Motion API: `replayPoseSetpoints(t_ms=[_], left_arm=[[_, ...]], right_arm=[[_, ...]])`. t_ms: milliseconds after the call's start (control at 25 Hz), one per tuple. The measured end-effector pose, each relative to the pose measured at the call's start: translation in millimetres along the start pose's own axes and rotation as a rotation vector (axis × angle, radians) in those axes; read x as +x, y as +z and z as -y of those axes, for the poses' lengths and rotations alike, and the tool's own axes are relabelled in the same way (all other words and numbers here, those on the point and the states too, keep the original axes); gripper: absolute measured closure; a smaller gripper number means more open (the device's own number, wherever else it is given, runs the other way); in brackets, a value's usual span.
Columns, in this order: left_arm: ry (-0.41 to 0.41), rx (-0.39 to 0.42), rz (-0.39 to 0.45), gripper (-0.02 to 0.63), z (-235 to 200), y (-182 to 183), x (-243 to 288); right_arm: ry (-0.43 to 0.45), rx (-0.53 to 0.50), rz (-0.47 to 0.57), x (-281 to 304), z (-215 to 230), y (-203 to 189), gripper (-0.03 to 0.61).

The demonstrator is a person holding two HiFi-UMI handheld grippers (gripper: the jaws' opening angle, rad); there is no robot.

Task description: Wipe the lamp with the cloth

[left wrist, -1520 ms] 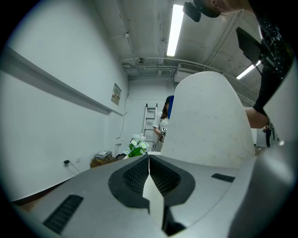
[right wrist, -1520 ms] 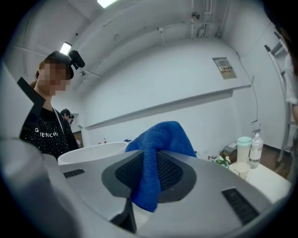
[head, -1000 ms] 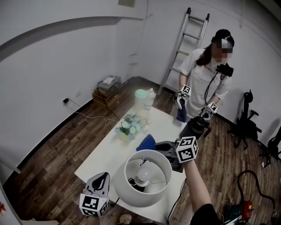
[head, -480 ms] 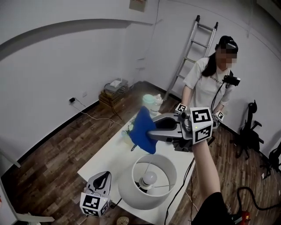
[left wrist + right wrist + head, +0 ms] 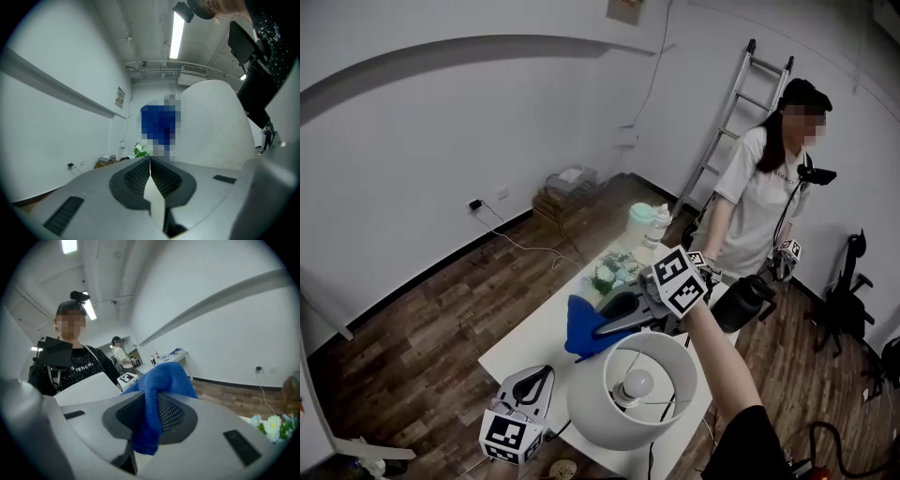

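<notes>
The lamp (image 5: 633,403) stands at the near end of the white counter (image 5: 534,342). Its white shade (image 5: 584,415) is open at the top, and the bulb (image 5: 636,382) shows inside. The blue cloth (image 5: 583,330) is bunched in the right gripper (image 5: 614,324), whose fingers (image 5: 180,416) are clamped on it. A fold runs up between the pads and the loose part hangs past the tips. The shade's rim lies just beside and below those fingers, on the near side. Whether cloth and rim touch I cannot tell (in the head view the cloth only meets the rim's far-left edge).

The left gripper (image 5: 150,161) sits low at the near left of the shade, its fingers pressed together with nothing between them. The shade's outer wall rises just ahead and to the right of their tips.

I judge the task to be at its start. The cloth is gripped and at the lamp, but no stroke across the shade can be seen. The rim, the outer wall and whatever lies under the shade are all left to wipe.

Beyond the right fingers stand a bunch of flowers (image 5: 614,272), a second person (image 5: 764,202) at the counter's far end, and a ladder (image 5: 736,103) against the wall.
</notes>
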State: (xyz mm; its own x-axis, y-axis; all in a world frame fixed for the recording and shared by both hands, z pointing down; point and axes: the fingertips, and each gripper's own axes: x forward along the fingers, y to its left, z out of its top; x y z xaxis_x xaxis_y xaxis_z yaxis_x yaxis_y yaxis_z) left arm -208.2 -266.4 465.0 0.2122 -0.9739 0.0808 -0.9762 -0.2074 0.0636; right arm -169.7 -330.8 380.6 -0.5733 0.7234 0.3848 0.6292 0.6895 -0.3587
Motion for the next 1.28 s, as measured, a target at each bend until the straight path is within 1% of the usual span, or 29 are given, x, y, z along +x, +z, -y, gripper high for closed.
replayPoseSetpoints(t_ms=[80, 120, 200, 280, 360, 440, 520, 600, 720, 800, 920, 1040, 1160, 1200, 1280], left_arm=[[-0.007, 0.000, -0.002, 0.601, -3, -5, 1], [-0.007, -0.002, -0.005, 0.603, -6, -7, -1], [0.001, -0.014, -0.012, 0.601, -7, -10, -7], [0.003, -0.022, -0.017, 0.601, 0, -9, -10], [-0.007, -0.018, -0.012, 0.601, 9, -5, -9], [-0.016, -0.011, -0.003, 0.601, 12, -2, -8], [-0.017, -0.007, 0.001, 0.603, 13, -1, -10], [-0.017, -0.004, 0.005, 0.601, 15, -1, -14], [-0.011, 0.012, 0.027, 0.601, 18, 4, -21], [-0.012, 0.026, 0.033, 0.601, 21, 9, -23], [-0.013, 0.040, 0.033, 0.603, 23, 13, -24], [-0.011, 0.035, 0.035, 0.602, 22, 13, -28], [-0.018, 0.031, 0.031, 0.602, 24, 8, -35], [-0.021, 0.030, 0.030, 0.603, 25, 7, -36], [-0.023, 0.022, 0.027, 0.603, 26, 4, -38]], right_arm=[[-0.047, 0.053, -0.048, 10, 25, -26, 0.503], [-0.063, 0.080, -0.052, 17, 36, -36, 0.503], [-0.072, 0.131, -0.036, 30, 50, -49, 0.503], [-0.096, 0.177, -0.027, 34, 53, -59, 0.503], [-0.168, 0.210, -0.033, 24, 56, -67, 0.503], [-0.264, 0.202, -0.039, 8, 62, -69, 0.503], [-0.344, 0.175, -0.009, -16, 61, -60, 0.503], [-0.413, 0.140, 0.055, -45, 49, -39, 0.503], [-0.519, 0.029, 0.118, -87, 14, 8, 0.503], [-0.556, -0.061, 0.111, -103, -18, 45, 0.503], [-0.550, -0.186, 0.020, -95, -69, 92, 0.503], [-0.472, -0.254, -0.096, -51, -110, 122, 0.503], [-0.410, -0.301, -0.241, 5, -131, 128, 0.503], [-0.401, -0.311, -0.308, 22, -132, 123, 0.503], [-0.396, -0.322, -0.482, 51, -127, 104, 0.503]])
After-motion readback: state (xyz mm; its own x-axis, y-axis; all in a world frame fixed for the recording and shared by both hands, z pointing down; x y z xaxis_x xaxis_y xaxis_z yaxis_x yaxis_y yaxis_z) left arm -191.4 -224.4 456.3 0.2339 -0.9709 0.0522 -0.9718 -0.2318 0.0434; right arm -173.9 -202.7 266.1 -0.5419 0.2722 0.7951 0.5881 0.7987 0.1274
